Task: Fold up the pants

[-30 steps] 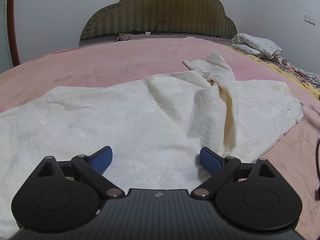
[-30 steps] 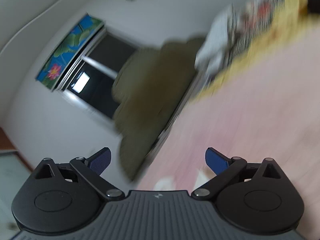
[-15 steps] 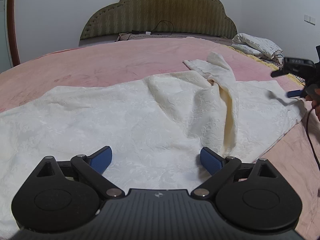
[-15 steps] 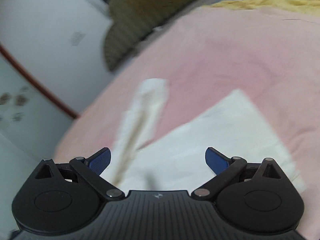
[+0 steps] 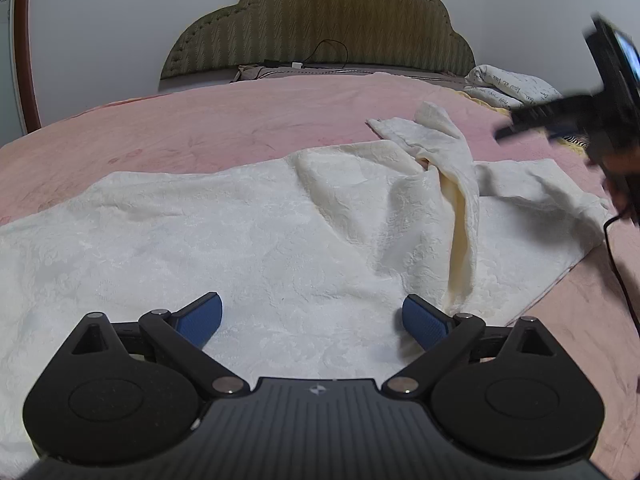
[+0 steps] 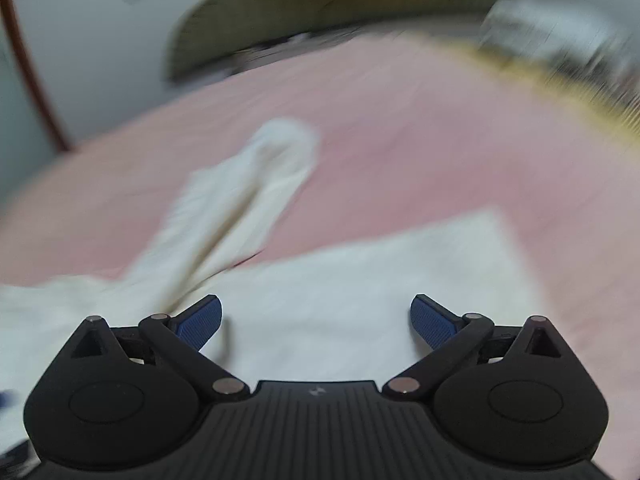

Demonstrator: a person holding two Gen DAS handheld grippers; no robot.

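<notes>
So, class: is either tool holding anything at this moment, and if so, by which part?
Nothing is held. The left tool and the right tool both stand open over the cream pants, with no cloth between their fingers.

Open pink bedspread (image 5: 224,128) was left free beyond the cream textured pants (image 5: 248,240). Passage across the garment was interrupted by its raised, twisted fold (image 5: 460,216). The far right was occupied by the blurred black right gripper (image 5: 560,120).
</notes>
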